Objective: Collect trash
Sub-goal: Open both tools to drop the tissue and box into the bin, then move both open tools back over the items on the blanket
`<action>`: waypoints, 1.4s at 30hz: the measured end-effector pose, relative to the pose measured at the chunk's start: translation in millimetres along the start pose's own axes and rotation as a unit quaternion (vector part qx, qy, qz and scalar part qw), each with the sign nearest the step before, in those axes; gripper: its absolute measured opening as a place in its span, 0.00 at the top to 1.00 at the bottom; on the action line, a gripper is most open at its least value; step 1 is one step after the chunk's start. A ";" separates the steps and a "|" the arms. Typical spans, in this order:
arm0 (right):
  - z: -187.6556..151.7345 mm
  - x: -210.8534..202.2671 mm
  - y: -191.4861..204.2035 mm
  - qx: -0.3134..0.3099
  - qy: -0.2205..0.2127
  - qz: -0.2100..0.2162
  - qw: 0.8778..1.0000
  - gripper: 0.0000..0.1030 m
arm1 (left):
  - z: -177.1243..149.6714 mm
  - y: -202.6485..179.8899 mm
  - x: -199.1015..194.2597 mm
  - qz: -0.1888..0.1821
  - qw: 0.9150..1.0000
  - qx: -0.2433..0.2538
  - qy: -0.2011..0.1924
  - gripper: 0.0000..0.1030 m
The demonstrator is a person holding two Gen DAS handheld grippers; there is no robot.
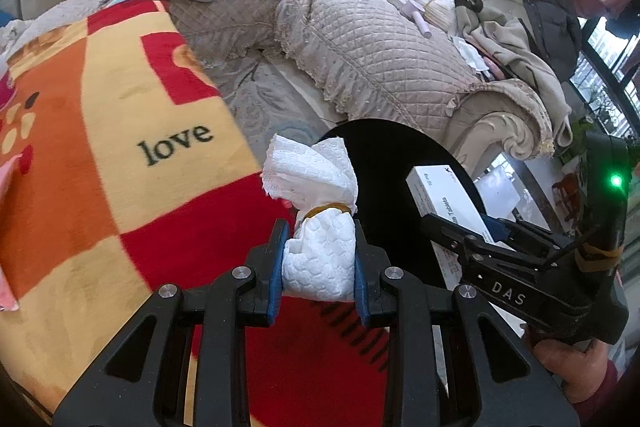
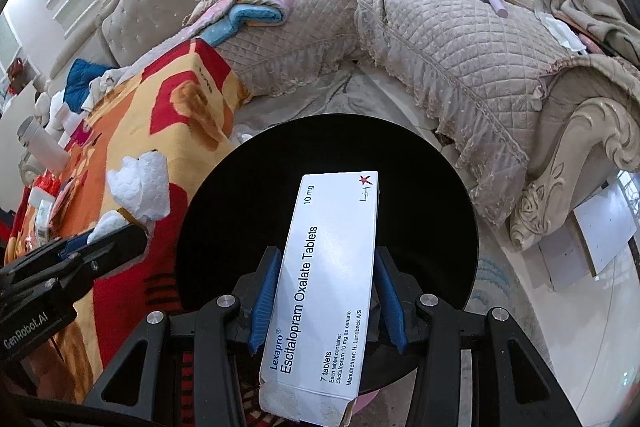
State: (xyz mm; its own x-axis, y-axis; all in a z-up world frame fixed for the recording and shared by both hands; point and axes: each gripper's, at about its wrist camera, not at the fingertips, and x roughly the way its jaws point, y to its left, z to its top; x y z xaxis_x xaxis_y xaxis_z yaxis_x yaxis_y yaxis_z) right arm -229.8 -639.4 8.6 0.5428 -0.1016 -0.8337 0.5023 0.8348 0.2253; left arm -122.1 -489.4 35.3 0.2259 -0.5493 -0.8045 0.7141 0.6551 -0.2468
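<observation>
Both grippers loaded beside the round black bin.

Left wrist view: left gripper (image 1: 319,263) clenched on a wad of white quilted tissue (image 1: 320,223), soft and dimpled, cinched by a yellowish rubber band, frilly top flaring out over the bin (image 1: 384,163) rim; fleecy checked blanket (image 1: 120,155) in red, orange and cream below; right gripper (image 1: 476,231) at right, gripping a flat white carton (image 1: 434,195) over the bin mouth. Right wrist view: right gripper (image 2: 326,303) grasping a long, smooth cardboard tablet box (image 2: 324,283) by its sides, torn at the near end, held above the dark bin (image 2: 240,211) opening; left gripper (image 2: 114,239) at left with the tissue (image 2: 140,191); quilted beige sofa (image 2: 440,39) with carved arm behind.
</observation>
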 end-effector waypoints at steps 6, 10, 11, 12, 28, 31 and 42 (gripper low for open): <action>2.8 -4.7 -7.1 0.023 -0.004 -0.009 1.000 0.50 | 0.7 -1.9 7.5 -0.044 0.999 -0.010 0.010 0.65; 1.7 -7.2 -7.4 0.027 -0.002 -0.010 1.000 0.49 | -1.7 -1.2 4.9 -0.047 0.999 -0.011 0.003 0.46; 1.3 -7.4 -7.3 0.028 -0.002 -0.010 1.000 0.49 | -2.5 -0.7 3.9 -0.045 0.999 -0.011 0.005 0.46; 0.7 -7.3 -6.8 0.029 0.000 -0.010 1.000 0.49 | -3.4 0.3 3.1 -0.044 0.999 -0.011 0.007 0.46; -7.2 -5.7 46.7 -0.012 0.010 0.020 1.000 0.38 | -24.7 53.9 -39.6 0.078 0.996 -0.047 -0.024 0.46; -9.0 -7.2 62.8 -0.025 0.011 0.029 0.999 0.38 | -32.0 68.0 -51.1 0.092 0.994 -0.060 -0.028 0.46; -22.1 4.3 147.5 -0.096 0.036 0.073 0.992 0.36 | -69.3 143.9 -119.0 0.154 0.980 -0.112 -0.053 0.46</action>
State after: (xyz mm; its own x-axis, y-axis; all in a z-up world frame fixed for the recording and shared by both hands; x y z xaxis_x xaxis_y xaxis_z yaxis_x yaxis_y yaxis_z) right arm -168.2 -504.7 27.1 0.5476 0.0610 -0.8345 0.2806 0.9262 0.2519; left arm -92.1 -293.8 58.0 0.4830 -0.3511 -0.8021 0.4415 0.8888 -0.1231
